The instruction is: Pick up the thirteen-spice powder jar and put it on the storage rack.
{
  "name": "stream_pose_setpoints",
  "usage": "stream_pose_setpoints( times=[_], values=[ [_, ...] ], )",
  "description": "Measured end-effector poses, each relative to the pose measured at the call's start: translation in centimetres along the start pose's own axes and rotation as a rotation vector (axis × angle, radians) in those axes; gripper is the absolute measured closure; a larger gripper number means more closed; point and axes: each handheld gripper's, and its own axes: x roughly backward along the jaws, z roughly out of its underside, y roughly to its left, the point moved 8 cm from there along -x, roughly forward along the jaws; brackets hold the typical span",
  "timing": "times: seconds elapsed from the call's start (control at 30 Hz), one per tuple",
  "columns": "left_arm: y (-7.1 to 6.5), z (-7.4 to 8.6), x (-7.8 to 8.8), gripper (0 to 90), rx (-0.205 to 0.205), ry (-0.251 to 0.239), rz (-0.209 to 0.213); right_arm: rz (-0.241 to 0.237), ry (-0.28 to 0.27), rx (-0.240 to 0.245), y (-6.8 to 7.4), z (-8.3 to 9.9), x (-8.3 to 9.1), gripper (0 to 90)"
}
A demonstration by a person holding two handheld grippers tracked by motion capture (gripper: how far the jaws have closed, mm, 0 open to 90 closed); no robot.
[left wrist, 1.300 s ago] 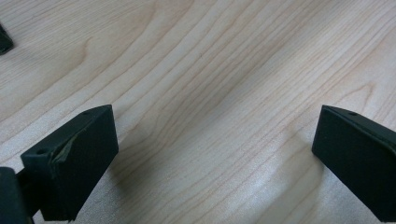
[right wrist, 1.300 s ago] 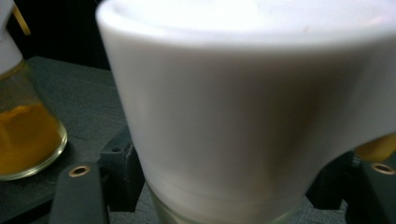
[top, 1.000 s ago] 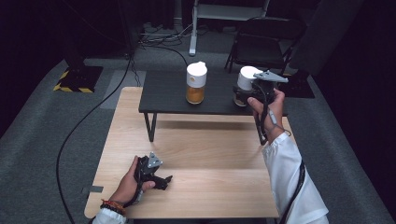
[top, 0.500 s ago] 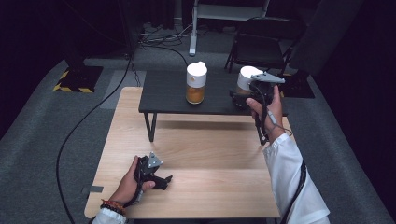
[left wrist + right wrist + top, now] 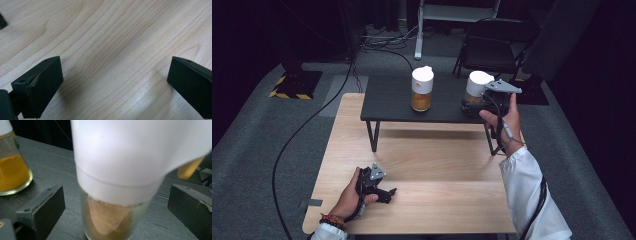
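The right claw (image 5: pixel 475 101) has just opened; its jaws stand clear either side of the brown spice jar (image 5: pixel 112 195). The left claw (image 5: pixel 384 192) rests open on the worktop (image 5: pixel 437 165).

White-capped glass jar (image 5: pixel 117 195) of brown powder, upright on black shelf (image 5: pixel 392 102).

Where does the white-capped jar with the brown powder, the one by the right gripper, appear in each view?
High view: the brown-powder jar stands at the right end of the dark shelf, by the right gripper.
Right gripper view: the same jar is close up at centre, between that gripper's open jaws and clear of both.
Left gripper view: not in it.
Shared landmark: the yellow-powder jar, at the left edge of the right gripper view.
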Motion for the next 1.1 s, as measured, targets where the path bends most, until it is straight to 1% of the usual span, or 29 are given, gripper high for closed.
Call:
stream_pose_setpoints(
  times=[0.07,0.13,0.23,0.33,0.4,0.5,0.57,0.73,0.97,1.1],
  values=[
    [0.0,0.0,0.0,0.0,0.000,0.000,0.000,-0.006,-0.008,0.004,0.0,0.2,0.3,1.0],
    [0.0,0.0,0.0,0.0,0.002,0.002,-0.002,0.011,-0.023,0.016,0.2,0.4,0.7,1.0],
    [0.0,0.0,0.0,0.0,0.003,0.002,-0.003,0.018,-0.032,0.022,0.3,0.7,1.1,1.0],
    [0.0,0.0,0.0,0.0,0.002,0.002,-0.002,0.047,-0.047,0.042,0.6,1.1,1.7,1.0],
    [0.0,0.0,0.0,0.0,0.002,0.002,-0.003,0.043,-0.058,0.055,0.7,1.4,2.1,1.0],
    [0.0,0.0,0.0,0.0,0.002,0.002,-0.003,0.071,-0.088,0.088,1.1,1.9,2.7,1.0],
    [0.0,0.0,0.0,0.0,-0.002,-0.001,-0.001,0.077,-0.106,0.108,1.3,2.3,3.1,1.0],
    [0.0,0.0,0.0,0.0,-0.003,-0.001,-0.001,0.054,-0.135,0.136,1.6,3.5,3.8,1.0],
    [0.0,0.0,0.0,0.1,-0.002,-0.002,-0.003,0.027,-0.200,0.188,1.9,6.0,4.7,1.0],
    [0.0,0.0,0.0,0.0,-0.002,-0.001,-0.003,0.025,-0.218,0.210,2.1,7.4,4.9,1.0]
  ],
)
